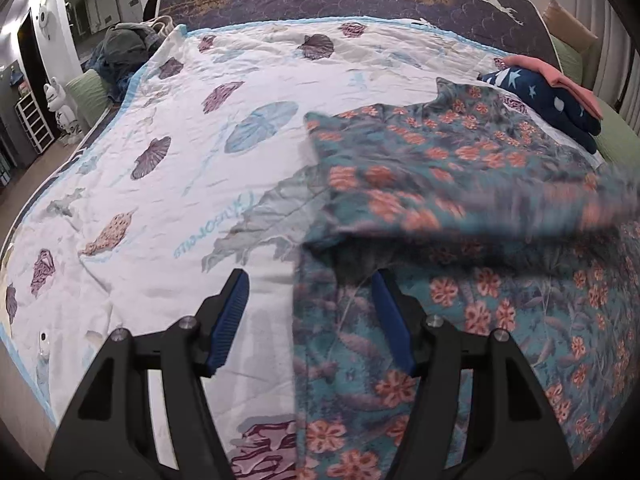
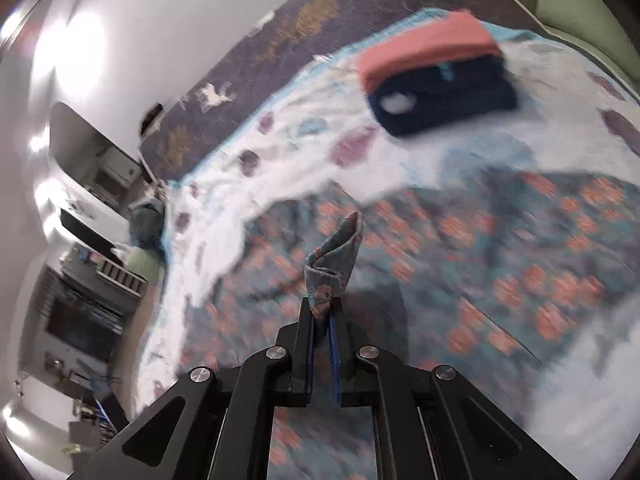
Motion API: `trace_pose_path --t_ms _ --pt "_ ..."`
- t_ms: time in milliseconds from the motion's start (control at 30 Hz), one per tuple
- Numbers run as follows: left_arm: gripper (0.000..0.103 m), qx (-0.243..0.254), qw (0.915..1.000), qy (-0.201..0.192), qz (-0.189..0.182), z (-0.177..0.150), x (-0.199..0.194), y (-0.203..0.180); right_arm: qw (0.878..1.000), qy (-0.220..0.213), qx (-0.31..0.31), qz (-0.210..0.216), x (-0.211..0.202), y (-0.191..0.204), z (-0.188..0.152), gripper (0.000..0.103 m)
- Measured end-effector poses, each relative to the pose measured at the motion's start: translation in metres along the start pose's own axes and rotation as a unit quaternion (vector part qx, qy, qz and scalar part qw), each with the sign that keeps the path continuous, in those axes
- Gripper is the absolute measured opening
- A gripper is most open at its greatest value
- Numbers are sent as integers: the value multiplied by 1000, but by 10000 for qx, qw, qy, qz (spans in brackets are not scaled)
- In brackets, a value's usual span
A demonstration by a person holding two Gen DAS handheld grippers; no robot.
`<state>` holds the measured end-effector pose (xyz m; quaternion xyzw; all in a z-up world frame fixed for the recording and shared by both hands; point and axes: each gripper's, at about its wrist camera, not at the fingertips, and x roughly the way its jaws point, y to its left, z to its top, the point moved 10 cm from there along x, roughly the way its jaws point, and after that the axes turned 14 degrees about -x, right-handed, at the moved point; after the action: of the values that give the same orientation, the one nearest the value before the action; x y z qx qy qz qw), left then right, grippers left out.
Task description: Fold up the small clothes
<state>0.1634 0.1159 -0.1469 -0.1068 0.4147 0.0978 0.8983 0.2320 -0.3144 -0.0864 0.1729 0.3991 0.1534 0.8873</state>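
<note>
Right gripper [image 2: 322,312] pinches teal floral garment [image 1: 460,152] mid-fold; left gripper [image 1: 310,280] open; folded coral-and-navy stack [image 1: 552,92] done at 2 o'clock.

indoor light is soft and even on the left wrist view, sharp except for a motion-smeared fold of the floral garment [image 1: 460,184]. the right wrist view is heavily motion-blurred, with white glare on the wall [image 2: 80,52]. fisheye bending and dark vignetting ring both.
</note>
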Motion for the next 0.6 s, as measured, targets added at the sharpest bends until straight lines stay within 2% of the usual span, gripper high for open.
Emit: trace_pose_path --t_ms 100,200,233,300,400,467,500,600 --pt "65 -48 10000 25 32 -3 0 5 9993 232 51 -284 -4 -21 -33 8" --pt "65 -78 9999 51 82 -4 0 10 9981 568 238 -90 3 -29 -66 9" --pt "65 -80 9999 41 99 -4 -1 11 9971 720 241 -43 4 -31 -76 13" --pt "65 -112 9999 4 100 -1 -5 14 9958 874 258 -7 1 -34 -82 15" --pt "65 -227 9997 -30 -129 4 -14 11 9980 594 209 -86 -12 -42 -62 24" --pt "65 -260 9991 -58 -342 10 -19 5 9991 353 72 -215 -24 -48 -44 41" --pt "65 -224 9990 -90 -387 13 -20 1 9992 351 -31 -182 -23 -50 -35 45" --pt "66 -11 9993 -183 -337 19 -19 -10 9980 616 -31 -169 -2 -58 -24 46"
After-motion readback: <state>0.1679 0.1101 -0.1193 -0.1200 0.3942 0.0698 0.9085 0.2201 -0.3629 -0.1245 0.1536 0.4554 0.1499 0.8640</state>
